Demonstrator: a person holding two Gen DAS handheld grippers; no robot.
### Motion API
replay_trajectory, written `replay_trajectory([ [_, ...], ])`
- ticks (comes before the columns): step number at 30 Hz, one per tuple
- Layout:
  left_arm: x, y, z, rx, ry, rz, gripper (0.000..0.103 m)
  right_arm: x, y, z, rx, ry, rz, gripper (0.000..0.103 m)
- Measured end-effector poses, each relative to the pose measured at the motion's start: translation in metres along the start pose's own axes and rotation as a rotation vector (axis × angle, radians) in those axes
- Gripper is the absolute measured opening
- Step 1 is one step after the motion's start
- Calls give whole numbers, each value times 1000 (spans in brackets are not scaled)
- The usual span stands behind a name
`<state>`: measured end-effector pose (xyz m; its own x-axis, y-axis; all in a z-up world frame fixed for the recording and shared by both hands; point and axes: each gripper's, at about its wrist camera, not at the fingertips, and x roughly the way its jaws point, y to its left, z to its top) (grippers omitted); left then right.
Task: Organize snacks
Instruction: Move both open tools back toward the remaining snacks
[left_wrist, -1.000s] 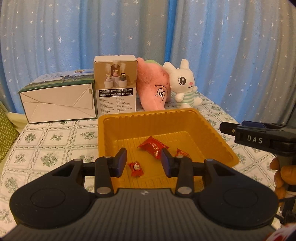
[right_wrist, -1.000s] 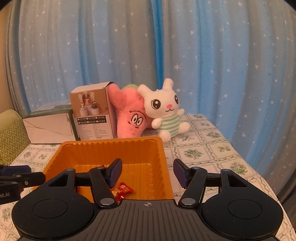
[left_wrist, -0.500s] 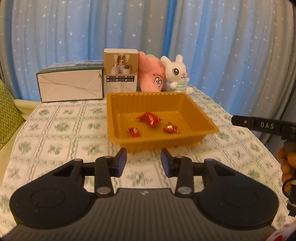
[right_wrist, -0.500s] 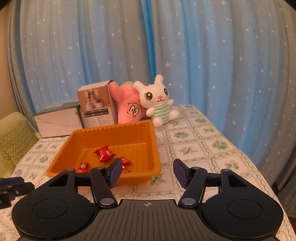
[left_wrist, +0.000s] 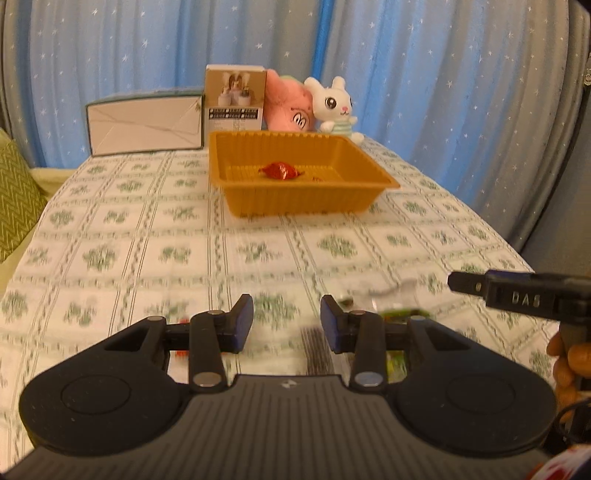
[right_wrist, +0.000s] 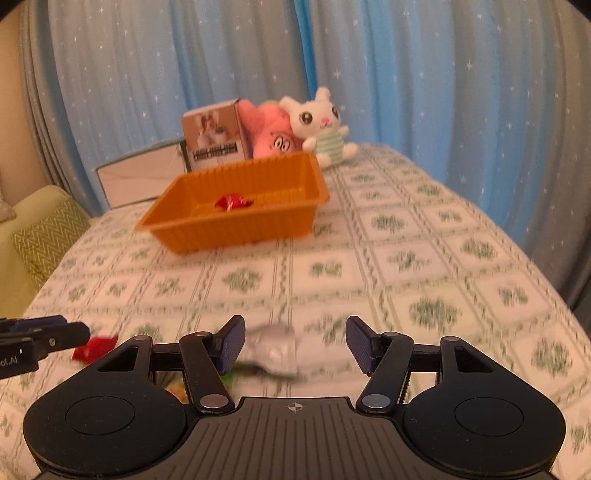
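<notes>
An orange tray (left_wrist: 295, 205) (right_wrist: 236, 230) sits mid-table with a red wrapped candy (left_wrist: 279, 171) (right_wrist: 232, 202) inside. My left gripper (left_wrist: 287, 324) is open over the near tablecloth, nothing between its fingers. A blurred clear and green snack packet (left_wrist: 400, 314) lies just to its right. My right gripper (right_wrist: 293, 344) is open, with a blurred silver packet (right_wrist: 275, 350) lying on the cloth between its fingers. A red candy (right_wrist: 94, 347) lies on the cloth at the left, beside the left gripper's tip (right_wrist: 55, 338).
At the table's far end stand a white carton (left_wrist: 146, 125), a small product box (left_wrist: 234, 98), a pink plush (left_wrist: 290, 107) and a white bunny plush (left_wrist: 334, 105). Blue star curtains hang behind. A green cushion (left_wrist: 14, 199) lies left. A hand (left_wrist: 567, 363) holds the right gripper.
Both grippers have pulled back from the tray toward the near end of the table. Snack packets on the near cloth have come into view. Jaw openings look unchanged.
</notes>
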<state>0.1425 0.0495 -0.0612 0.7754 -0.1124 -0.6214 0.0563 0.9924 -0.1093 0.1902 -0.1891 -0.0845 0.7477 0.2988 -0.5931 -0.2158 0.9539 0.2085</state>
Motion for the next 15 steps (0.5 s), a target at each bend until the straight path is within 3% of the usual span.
replay_trajectory([
  [7, -5, -8, -26, -5, 43, -3, 35, -12, 11, -31, -41, 47, 16, 61],
  [15, 14, -16, -33, -16, 89, -35, 33, -7, 4, -37, -25, 72, 5, 61],
])
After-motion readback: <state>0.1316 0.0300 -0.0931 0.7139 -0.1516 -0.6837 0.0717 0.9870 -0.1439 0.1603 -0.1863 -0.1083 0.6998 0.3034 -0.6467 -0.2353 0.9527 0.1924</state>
